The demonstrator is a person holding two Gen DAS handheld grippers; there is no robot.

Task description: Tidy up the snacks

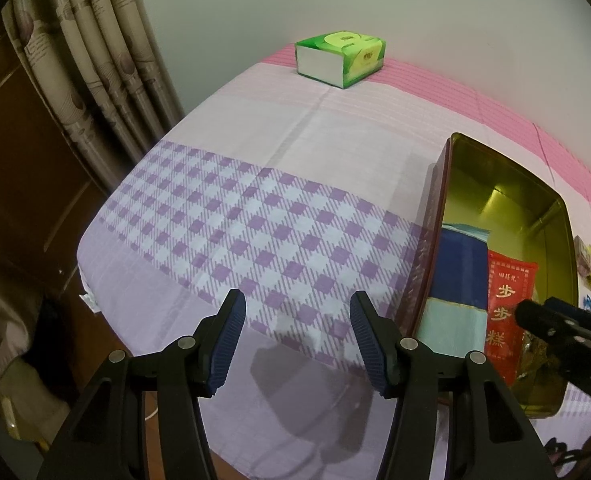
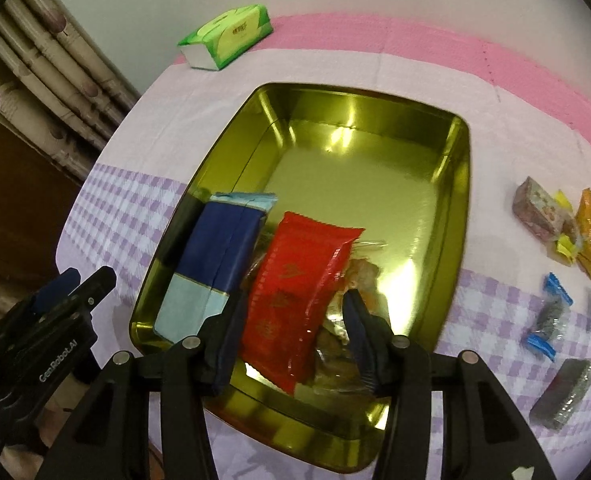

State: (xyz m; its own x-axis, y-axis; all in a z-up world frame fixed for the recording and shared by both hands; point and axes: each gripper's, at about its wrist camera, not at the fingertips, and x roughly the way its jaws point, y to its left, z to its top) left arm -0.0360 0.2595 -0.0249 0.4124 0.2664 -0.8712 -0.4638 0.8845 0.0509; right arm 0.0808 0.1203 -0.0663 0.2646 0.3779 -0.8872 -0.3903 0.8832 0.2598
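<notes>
A gold tin (image 2: 375, 200) stands open on the checked cloth; its rim (image 1: 447, 200) shows at the right of the left wrist view. In it lie a blue packet (image 2: 215, 252) (image 1: 459, 264), a red packet (image 2: 299, 272) (image 1: 509, 300) and a clear bag of brown snacks (image 2: 335, 360). My right gripper (image 2: 293, 296) reaches down into the tin, its jaws apart on either side of the red packet, which rests on the tin. My left gripper (image 1: 295, 300) hovers open over bare cloth left of the tin, with nothing between its fingers.
Several loose wrapped snacks (image 2: 551, 220) lie on the cloth right of the tin, with blue-ended candies (image 2: 549, 316) and a dark bar (image 2: 567, 392) nearer. A green tissue pack (image 1: 341, 58) sits at the far edge. Curtains (image 1: 95, 60) hang at the left.
</notes>
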